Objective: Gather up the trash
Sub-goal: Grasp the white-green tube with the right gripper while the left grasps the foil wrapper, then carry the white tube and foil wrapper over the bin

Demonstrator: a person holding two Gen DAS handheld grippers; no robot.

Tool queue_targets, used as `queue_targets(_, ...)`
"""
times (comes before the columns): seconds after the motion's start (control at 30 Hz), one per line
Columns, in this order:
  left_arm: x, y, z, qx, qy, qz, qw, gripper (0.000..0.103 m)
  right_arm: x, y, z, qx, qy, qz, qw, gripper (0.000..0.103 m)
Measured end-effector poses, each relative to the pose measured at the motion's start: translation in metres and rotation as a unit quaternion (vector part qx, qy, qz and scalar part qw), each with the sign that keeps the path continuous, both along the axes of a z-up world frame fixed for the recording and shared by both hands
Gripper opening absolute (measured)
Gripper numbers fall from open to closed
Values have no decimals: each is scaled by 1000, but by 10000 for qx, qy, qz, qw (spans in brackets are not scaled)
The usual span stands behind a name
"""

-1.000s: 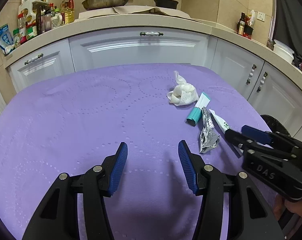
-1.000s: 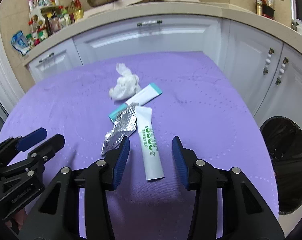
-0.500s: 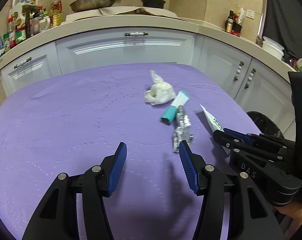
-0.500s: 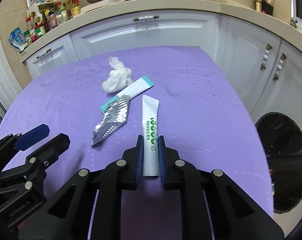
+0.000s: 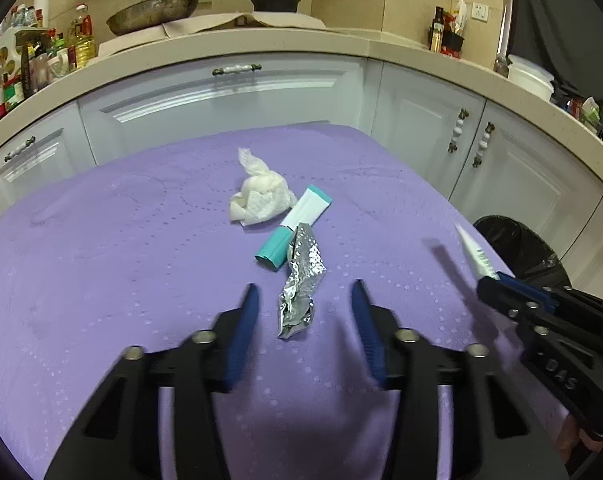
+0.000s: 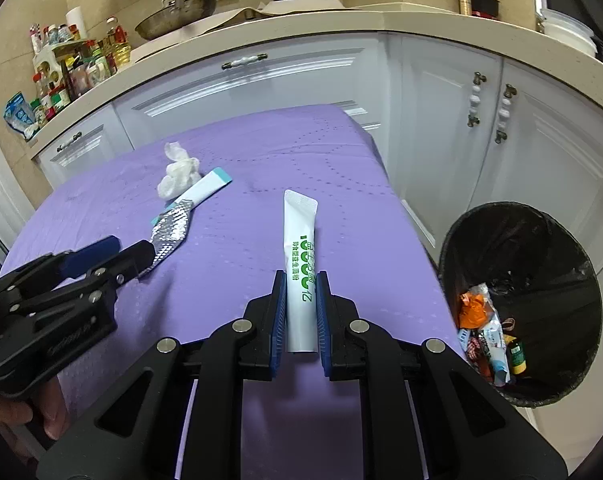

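Since a second ago we've lifted the sachet [image 6: 300, 264], right gripper [image 6: 300, 312] clamped near its floppy, light bottom; left gripper [image 5: 305, 332] gapes around the foil wrapper [image 5: 301, 284].

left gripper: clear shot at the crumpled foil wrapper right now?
Probably yes. The left gripper is open, and the foil wrapper lies on the purple cloth just ahead of the fingertips with nothing between; the teal packet touches only its far end.
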State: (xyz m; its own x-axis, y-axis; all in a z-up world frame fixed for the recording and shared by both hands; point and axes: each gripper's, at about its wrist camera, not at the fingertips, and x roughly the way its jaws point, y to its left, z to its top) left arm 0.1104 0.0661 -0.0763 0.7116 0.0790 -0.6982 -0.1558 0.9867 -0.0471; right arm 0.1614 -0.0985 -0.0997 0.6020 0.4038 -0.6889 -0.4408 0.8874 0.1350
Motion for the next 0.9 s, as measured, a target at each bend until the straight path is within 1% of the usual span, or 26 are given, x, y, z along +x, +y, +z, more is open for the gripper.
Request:
queue_targets(0.07, 2, -1, -4, 5, 73, -22, 10000, 28, -1, -4, 0, 30, -4, -24, 10000, 14)
queue_targets(0.1, 3, -1, -6, 3, 122, -40, 9999, 25, -1, -6, 0, 42, -8, -33, 10000, 14)
queue_targets(0.17, 3, -1, -8, -12, 168, -50, 9998, 15, -1, -8, 0, 60, -16, -43, 10000, 14)
queue_targets(0.23, 2, -1, -7, -12, 147, -67, 9999, 8, -1, -10, 0, 75, -26, -50, 10000, 14)
queue_targets(0.33, -2, -2, -5, 85, 79, -93, 9999, 6, -2, -12, 1, 108, -68, -66, 9999, 14)
queue_targets(0.5, -10, -2, 0, 130, -9, -115, 9998, 6, -7, -12, 2, 135, -134, -78, 9998, 14)
queue_targets(0.9, -27, -2, 12, 156, -212, -32, 9996, 6, -20, -12, 9, 138, -273, -64, 9995, 14)
